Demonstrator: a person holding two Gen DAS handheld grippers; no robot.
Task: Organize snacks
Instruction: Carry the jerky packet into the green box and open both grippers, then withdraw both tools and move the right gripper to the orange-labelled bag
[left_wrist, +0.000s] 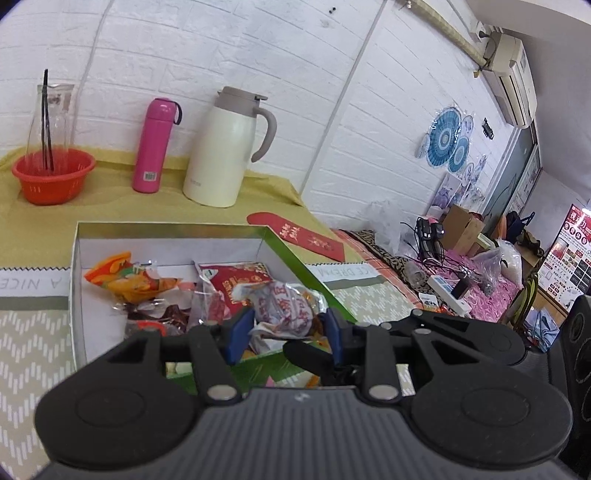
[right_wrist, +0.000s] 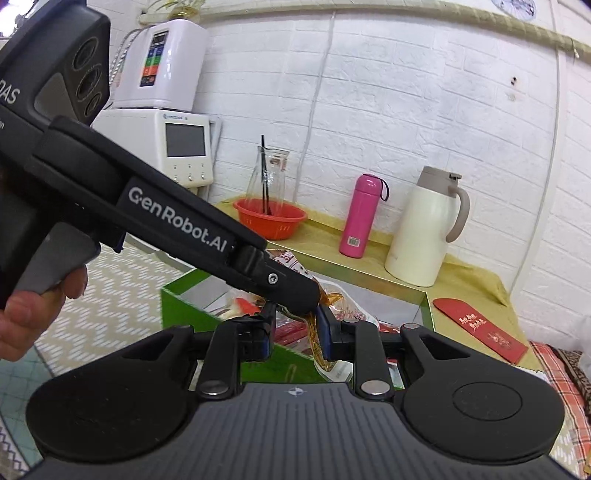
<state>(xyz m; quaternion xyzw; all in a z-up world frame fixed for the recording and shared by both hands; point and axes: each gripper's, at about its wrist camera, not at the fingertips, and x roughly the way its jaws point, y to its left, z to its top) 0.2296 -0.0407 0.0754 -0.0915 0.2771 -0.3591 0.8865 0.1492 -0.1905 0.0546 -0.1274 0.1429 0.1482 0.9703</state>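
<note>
The crinkly white snack packet with red writing (left_wrist: 284, 308) sits between the two blue pads of the left gripper (left_wrist: 286, 332). It is a lumpy packet, and its long side runs across, from one pad to the other. The pads squeeze it from both sides, so it is held just above the box.

The right gripper (right_wrist: 295, 338) has its jaws close together, pinching a thin clear brown wrapper (right_wrist: 317, 332) that hangs down long and narrow. In the right camera's view the left gripper (right_wrist: 291, 291) comes in slanted from the upper left, pointing down toward the box, with a person's hand (right_wrist: 33, 295) wrapped around its grey handle.

The green cardboard box with white inside walls (left_wrist: 166, 245) lies open on the zigzag mat. Inside it are an orange and yellow packet (left_wrist: 122, 277), a red packet (left_wrist: 240, 284) and some shiny clear wrappers — all in a loose pile.

Behind the box stand an orange plastic basket (left_wrist: 51, 177), a pink bottle (left_wrist: 155, 144) and a cream jug with a handle (left_wrist: 225, 147) — well apart from it.
</note>
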